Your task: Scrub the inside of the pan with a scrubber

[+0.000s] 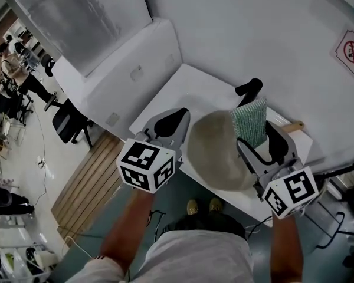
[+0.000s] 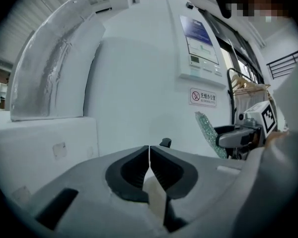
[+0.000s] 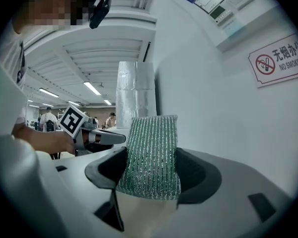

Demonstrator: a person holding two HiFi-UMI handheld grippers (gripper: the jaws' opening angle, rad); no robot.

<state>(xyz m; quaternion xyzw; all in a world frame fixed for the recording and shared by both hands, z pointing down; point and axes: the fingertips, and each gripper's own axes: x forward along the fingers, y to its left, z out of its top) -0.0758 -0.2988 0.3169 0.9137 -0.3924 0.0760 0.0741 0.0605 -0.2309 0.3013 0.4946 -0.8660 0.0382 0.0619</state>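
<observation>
Your right gripper [image 3: 150, 171] is clamped on the green scrubber [image 1: 251, 119], which stands upright between its jaws. Your left gripper [image 2: 149, 155] has its jaws pressed together with nothing between them. The pan [image 1: 215, 155] sits on the white table [image 1: 183, 87] near its front edge, between your two grippers. Its black handle [image 1: 248, 89] points away from you toward the wall. The scrubber is over the pan's right side; I can't tell whether they touch.

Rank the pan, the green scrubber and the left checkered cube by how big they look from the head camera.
1. pan
2. left cube, though it is nearer the camera, which inflates it
3. scrubber
</observation>
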